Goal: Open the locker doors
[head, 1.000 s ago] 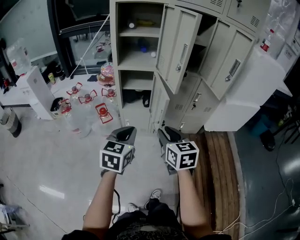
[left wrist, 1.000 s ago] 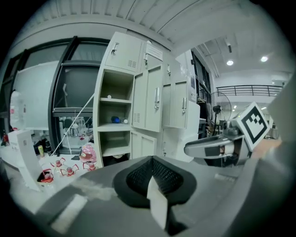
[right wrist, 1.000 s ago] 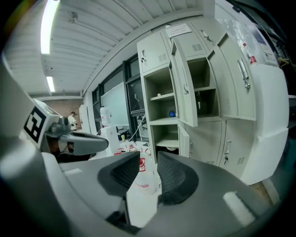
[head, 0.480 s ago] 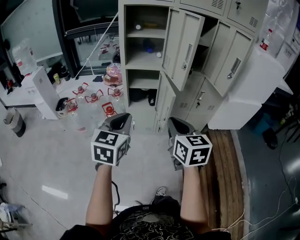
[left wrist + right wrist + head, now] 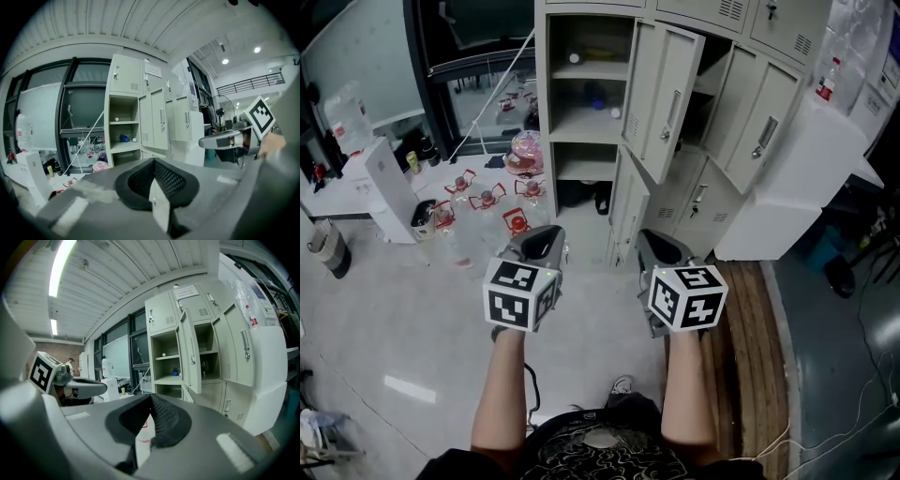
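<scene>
Two grippers are hovering side by side over the floor [image 5: 412, 319], well apart from the locker [image 5: 581, 122]. The left gripper [image 5: 546, 234] is keeping its jaws together with nothing between them, and the right gripper [image 5: 654, 240] is likewise closed and empty. The locker is standing at the floor's far edge, its left column showing bare shelves. One upper door [image 5: 664, 98] is hanging wide open, and the door beside it [image 5: 759, 127] is standing ajar. Below, a lower door [image 5: 624, 202] is swinging outward. Red-capped bottles [image 5: 487, 199] are clustering on the floor, left of the locker.
</scene>
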Motion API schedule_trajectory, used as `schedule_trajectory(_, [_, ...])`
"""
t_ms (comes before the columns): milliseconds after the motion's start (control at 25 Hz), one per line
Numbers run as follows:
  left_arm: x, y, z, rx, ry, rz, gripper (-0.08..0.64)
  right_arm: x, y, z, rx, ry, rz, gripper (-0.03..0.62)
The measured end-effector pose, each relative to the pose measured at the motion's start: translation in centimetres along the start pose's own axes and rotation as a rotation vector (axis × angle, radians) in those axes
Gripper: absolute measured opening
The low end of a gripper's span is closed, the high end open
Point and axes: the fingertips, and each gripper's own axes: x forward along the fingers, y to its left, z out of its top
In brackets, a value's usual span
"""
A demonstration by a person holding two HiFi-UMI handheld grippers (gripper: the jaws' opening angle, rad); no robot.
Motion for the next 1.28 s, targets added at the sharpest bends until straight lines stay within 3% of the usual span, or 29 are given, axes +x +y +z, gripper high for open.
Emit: schedule_trajectory(1280, [2.9, -1.2, -1.1, 0.004, 0.039, -0.056, 0.003, 1.2, -1.4, -0.8, -0.005, 0.012, -0.012, 0.002])
